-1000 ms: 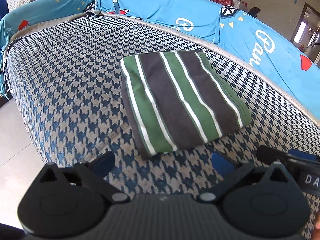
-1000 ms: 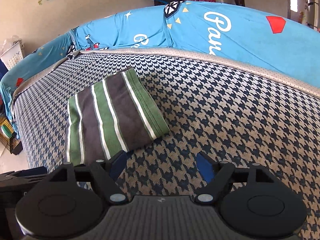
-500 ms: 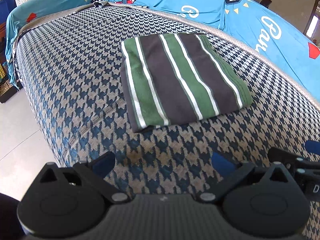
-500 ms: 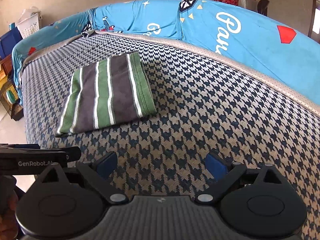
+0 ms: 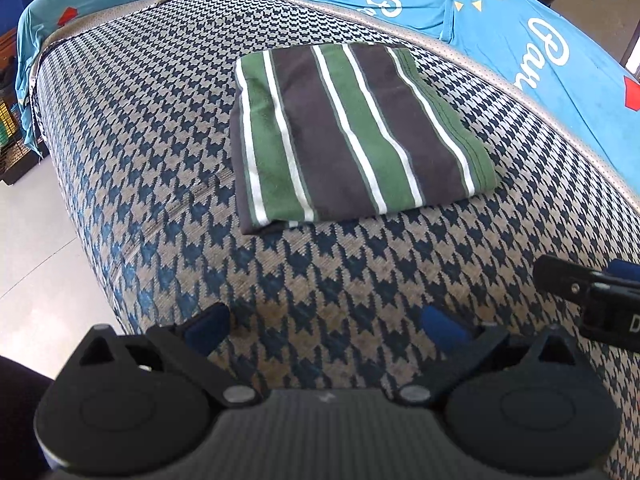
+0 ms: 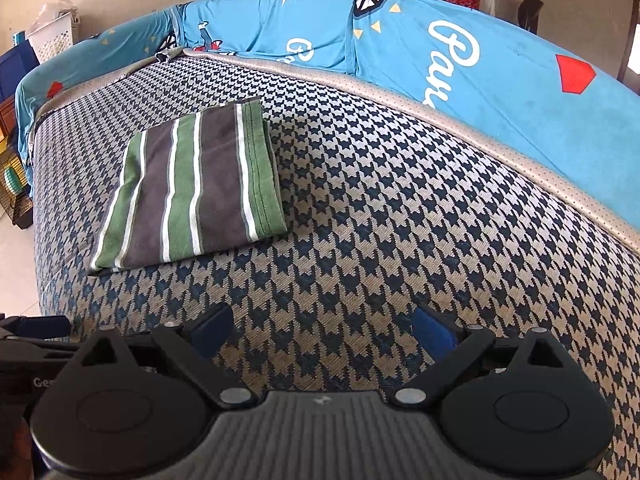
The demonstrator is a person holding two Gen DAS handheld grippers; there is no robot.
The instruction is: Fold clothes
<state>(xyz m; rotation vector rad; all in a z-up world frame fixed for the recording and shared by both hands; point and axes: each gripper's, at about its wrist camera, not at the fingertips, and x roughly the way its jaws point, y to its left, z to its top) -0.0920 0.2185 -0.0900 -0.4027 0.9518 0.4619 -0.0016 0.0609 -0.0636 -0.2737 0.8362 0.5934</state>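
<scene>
folded striped garment (image 5: 352, 132) ahead of left gripper (image 5: 326, 328) (empty), apart

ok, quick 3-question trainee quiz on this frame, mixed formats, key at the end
1. True or false: the striped garment lies folded flat on the houndstooth cushion.
2. Multiple choice: what is between the fingers of the right gripper? A) a corner of the garment B) nothing, only cushion behind C) the blue cover
3. Fill in: in the left wrist view, the left gripper is ____ of the garment's near edge, not touching it.

Key:
1. True.
2. B. It is open and empty.
3. Short. It is open too, with bare cushion between it and the garment.
</scene>
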